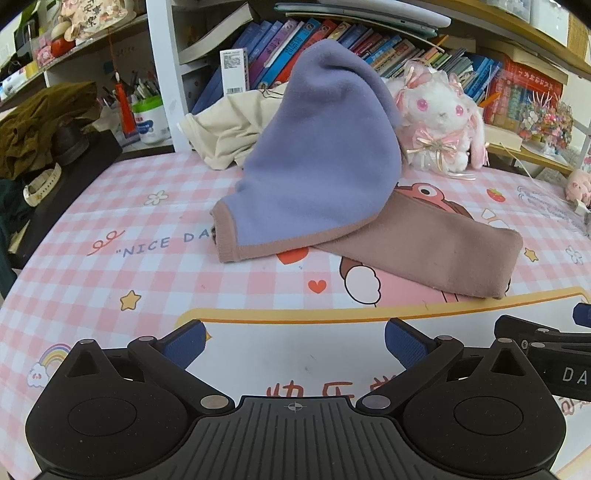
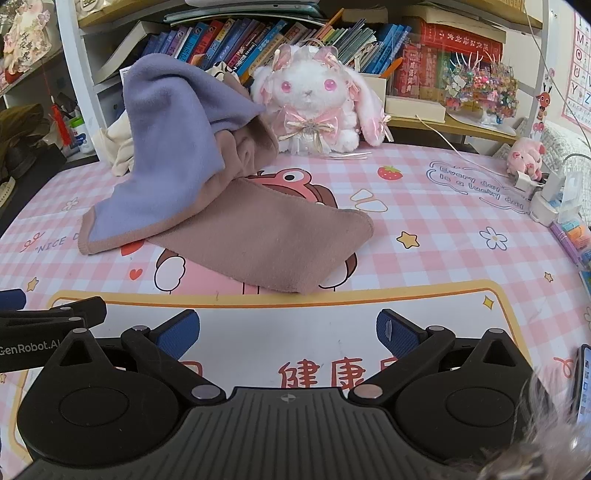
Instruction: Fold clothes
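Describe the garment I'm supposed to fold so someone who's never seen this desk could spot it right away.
On the pink checked desk mat, before the bookshelf, left of the white plush rabbit, lies the brown garment. Its lilac lining shows, unlike the cream cloth behind.

A brown garment [image 2: 258, 240] with lilac fleece lining lies unfolded on the pink checked surface [image 2: 424, 266], one part heaped up, lining outward

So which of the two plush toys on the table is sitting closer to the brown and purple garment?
The white bunny plush, sitting just behind the garment. The small pink pig plush lies far off at the table's right edge.
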Action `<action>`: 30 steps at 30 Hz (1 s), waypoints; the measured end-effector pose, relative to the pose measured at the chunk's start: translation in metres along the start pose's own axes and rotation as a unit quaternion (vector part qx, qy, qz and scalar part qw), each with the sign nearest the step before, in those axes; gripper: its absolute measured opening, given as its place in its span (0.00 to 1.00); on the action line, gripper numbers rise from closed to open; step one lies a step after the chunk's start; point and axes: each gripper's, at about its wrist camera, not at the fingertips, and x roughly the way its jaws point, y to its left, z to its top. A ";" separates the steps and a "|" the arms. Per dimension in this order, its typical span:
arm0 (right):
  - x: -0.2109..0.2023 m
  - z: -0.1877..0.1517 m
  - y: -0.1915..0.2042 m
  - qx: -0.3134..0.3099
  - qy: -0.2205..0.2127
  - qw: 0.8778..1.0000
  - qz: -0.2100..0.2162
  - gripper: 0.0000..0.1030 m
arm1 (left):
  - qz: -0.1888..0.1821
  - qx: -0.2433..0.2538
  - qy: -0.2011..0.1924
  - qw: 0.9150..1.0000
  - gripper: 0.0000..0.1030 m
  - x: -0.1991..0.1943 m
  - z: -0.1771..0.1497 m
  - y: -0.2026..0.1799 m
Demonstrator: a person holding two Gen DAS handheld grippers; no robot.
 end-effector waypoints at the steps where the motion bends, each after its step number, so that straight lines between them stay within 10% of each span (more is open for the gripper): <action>1: 0.000 0.000 0.000 0.000 0.000 1.000 0.000 1.00 | -0.003 -0.002 0.003 1.000 1.00 0.000 0.000 0.000; 30: -0.003 -0.003 0.001 0.005 0.003 1.000 0.000 1.00 | 0.004 -0.002 0.006 1.000 1.00 -0.001 -0.004 0.003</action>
